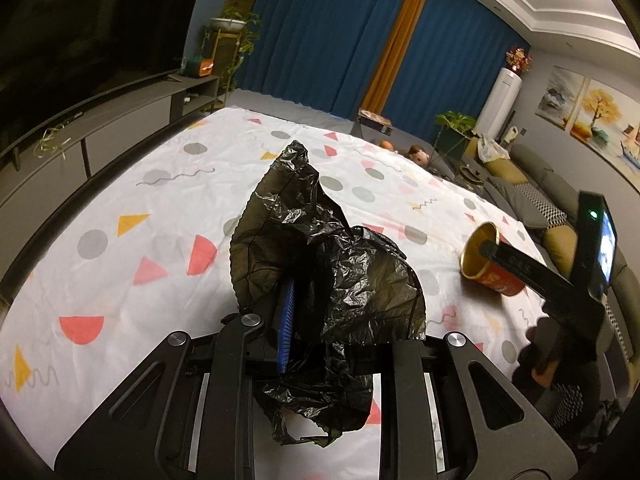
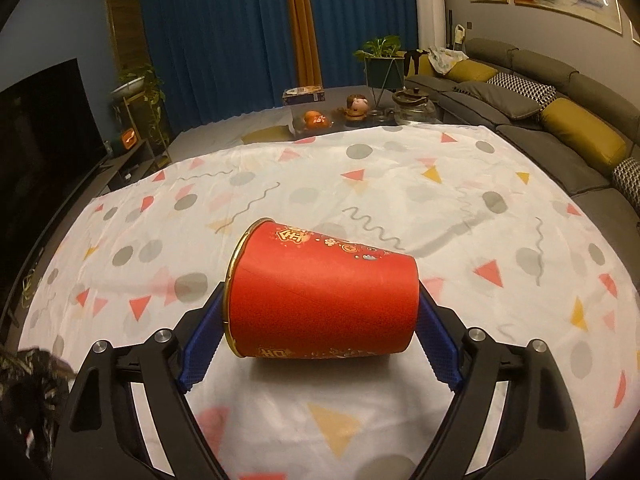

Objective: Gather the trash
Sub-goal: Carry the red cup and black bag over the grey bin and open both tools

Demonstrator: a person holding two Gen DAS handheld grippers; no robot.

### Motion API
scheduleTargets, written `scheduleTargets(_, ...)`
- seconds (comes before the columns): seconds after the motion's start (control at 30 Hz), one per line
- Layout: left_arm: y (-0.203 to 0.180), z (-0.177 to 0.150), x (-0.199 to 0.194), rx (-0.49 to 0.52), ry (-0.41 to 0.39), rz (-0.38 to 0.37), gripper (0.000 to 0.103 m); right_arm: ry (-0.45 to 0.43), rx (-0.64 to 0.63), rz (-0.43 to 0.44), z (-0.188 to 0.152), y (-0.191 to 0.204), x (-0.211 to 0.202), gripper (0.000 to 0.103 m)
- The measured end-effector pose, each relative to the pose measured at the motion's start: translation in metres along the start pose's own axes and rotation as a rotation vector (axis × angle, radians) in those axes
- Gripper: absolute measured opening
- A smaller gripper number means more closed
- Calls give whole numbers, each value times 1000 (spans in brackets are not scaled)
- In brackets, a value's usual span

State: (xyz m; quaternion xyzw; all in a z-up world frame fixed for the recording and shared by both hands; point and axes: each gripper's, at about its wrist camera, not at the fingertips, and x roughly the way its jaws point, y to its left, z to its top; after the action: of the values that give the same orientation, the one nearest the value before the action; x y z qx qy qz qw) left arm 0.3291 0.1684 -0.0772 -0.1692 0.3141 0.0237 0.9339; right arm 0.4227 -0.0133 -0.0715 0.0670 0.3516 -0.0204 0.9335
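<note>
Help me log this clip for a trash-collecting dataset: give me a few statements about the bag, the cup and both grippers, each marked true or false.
1. The left gripper holds a black plastic bag. True.
2. The red cup stands upright on the patterned tablecloth. False: it lies on its side, gold-rimmed mouth to the left in the right wrist view.
3. The right gripper has the cup between its blue fingers. True.
4. The cup is already inside the bag. False: it is apart from the bag, off to the right in the left wrist view.
5. The bag is white. False: it is black and crinkled.
</note>
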Motion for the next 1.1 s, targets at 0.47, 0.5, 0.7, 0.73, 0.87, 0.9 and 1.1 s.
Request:
scheduleTargets(0.47,-32,-8,-15,97,-13,-39,20,-69,-52,19,-38,-46,-93,83)
scheduleTargets(0.5,-36,-10,-17,103,-11,-46,20,-78,-55,21,-41,-51,-102,83)
scheduleTargets(0.7,-73,-27,-37,166,-8,-105,20,-114,-57,26,-56,-76,-143,83)
scheduleTargets(0.73,-81,-30,-42,174,-6,-121,20,-119,-54,27,-58,-82,-150,83)
scheduleTargets(0.87,-106,-39,-54,196,-4,-168,20,-143,-40,22,-65,-103,-174,83)
scheduleTargets(0.9,-113,-42,-56,206,-3,-181,20,-148,-36,20,-67,-108,-180,83)
scheduleTargets(1.1,-161,-58,-67,274,12,-253,20,-178,-3,0,-73,-142,-205,83)
